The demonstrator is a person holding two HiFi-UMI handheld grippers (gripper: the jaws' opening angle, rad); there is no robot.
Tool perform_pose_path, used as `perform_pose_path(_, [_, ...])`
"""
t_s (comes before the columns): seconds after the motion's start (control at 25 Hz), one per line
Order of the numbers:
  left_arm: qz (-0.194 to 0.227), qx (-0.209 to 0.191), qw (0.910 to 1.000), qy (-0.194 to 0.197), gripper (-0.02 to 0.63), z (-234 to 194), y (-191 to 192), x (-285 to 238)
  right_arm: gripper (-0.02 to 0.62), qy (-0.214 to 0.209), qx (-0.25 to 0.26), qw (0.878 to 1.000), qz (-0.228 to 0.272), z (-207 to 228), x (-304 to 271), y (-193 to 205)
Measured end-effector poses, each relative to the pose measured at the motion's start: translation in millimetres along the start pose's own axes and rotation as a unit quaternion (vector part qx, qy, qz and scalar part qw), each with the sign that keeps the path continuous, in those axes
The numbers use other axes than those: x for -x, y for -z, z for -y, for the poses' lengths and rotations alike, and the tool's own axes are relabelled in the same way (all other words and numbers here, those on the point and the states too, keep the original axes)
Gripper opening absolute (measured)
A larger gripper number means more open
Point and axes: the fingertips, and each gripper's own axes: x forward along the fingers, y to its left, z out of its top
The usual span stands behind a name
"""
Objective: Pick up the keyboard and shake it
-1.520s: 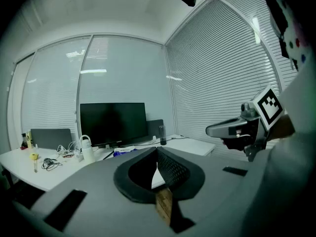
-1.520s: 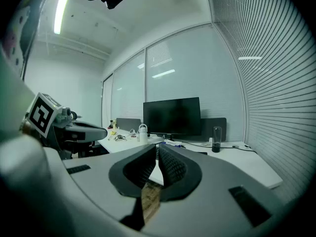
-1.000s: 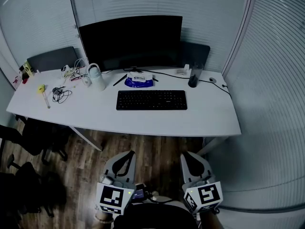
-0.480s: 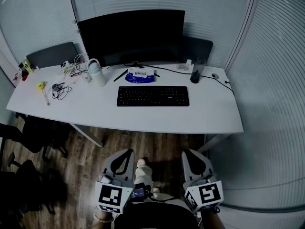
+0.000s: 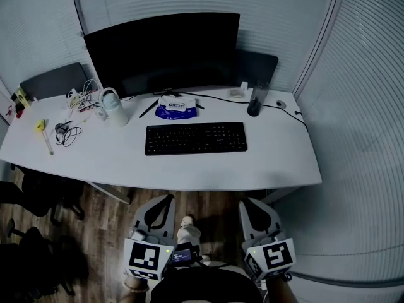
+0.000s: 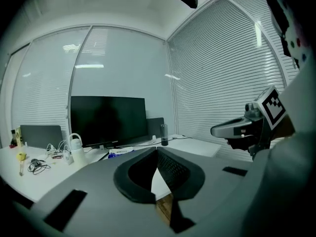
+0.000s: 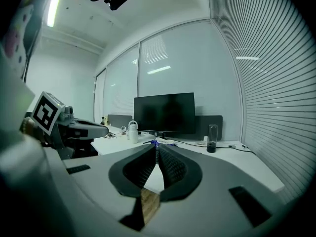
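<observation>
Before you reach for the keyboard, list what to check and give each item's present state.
1. Keyboard lies flat on the desk, nothing on top of it: ok.
2. Left gripper open for a grasp: not ok, jaws shut and empty.
3. Right gripper open for a grasp: not ok, jaws shut and empty.
4. Grippers at the keyboard: not ok, both hang over the floor, short of the desk's near edge.
5. Space at both keyboard ends: ok; blue packet and dark cup sit behind it, apart.
6. Keyboard free of a cable: cannot tell.
</observation>
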Motion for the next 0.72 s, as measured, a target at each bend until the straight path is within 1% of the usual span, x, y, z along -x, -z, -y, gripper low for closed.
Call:
perform_pose_path(0.12, [-0.006, -0.012, 0.9998, 0.013, 0.018, -16.1, 0.0, -25.2, 0.044, 0.006, -0.002, 1.0, -0.01, 9.7, -27.7, -3.4])
perform_pose_path(0.28, [-0.001, -0.003, 0.9996, 0.03, 0.018, -39.5, -9.3, -57.1, 0.043, 0.017, -0.003, 1.0, -0.014, 20.5, -60.5, -12.0])
perform_pose_path(0.4, [0.015, 0.017, 0.9993, 0.031, 0.018, -60.4, -19.9, -78.4, 0.043, 0.028, -0.009, 0.999, -0.013, 28.1, -81.9, -20.0])
perform_pose_path(0.52, [0.026, 0.055, 0.998, 0.017, 0.018, -86.5, -31.6, -97.2, 0.043, 0.035, -0.013, 0.999, -0.018, 33.3, -105.4, -28.6])
perform_pose_path(0.6, [0.028, 0.065, 0.9974, 0.016, 0.018, -102.0, -35.9, -109.4, 0.043, 0.04, -0.012, 0.999, -0.018, 36.5, -121.6, -34.6])
perform_pose_path(0.72, [0.028, 0.069, 0.9969, 0.025, 0.017, -121.0, -38.8, -123.9, 0.043, 0.048, -0.012, 0.999, -0.018, 37.9, -143.6, -42.7])
